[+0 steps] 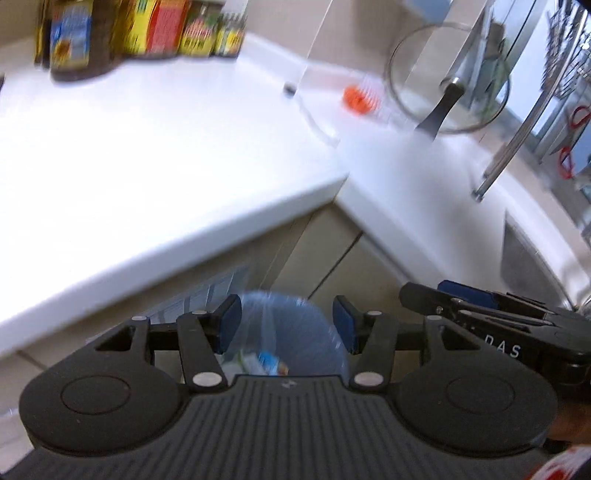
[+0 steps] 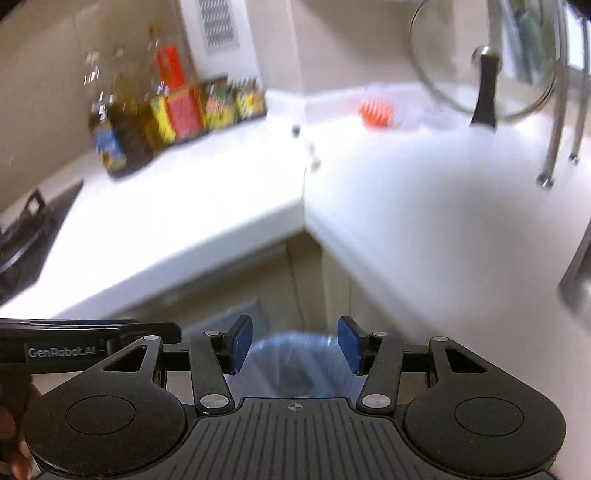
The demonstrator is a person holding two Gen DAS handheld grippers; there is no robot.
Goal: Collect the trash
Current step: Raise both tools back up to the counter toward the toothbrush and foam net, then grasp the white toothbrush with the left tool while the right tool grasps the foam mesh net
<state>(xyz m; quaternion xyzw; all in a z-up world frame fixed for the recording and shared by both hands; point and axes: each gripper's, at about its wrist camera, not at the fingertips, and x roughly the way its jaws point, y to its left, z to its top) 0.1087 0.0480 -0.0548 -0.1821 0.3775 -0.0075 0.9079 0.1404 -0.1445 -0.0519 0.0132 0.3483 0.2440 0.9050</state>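
Note:
Both views look down over a white corner counter [image 1: 147, 147] [image 2: 406, 192], blurred by motion. On the floor under the corner stands a bin lined with a blue bag [image 1: 295, 325] [image 2: 295, 354], with some wrappers [image 1: 266, 362] inside. My left gripper [image 1: 287, 325] is open above the bin, nothing between its blue pads. My right gripper [image 2: 295, 345] is open too, and its black body [image 1: 480, 306] shows beside the left one. An orange item in clear plastic [image 1: 360, 98] [image 2: 376, 112] lies at the counter's back. A small dark cap [image 1: 290, 88] [image 2: 295, 129] sits near the corner seam.
Sauce bottles and boxes [image 1: 147, 29] [image 2: 177, 110] line the back left. A glass pot lid [image 1: 447, 85] [image 2: 484, 74] leans at the back right by metal rack legs [image 2: 554, 129]. A sink [image 1: 524, 258] lies right, a black hob [image 2: 26, 236] left.

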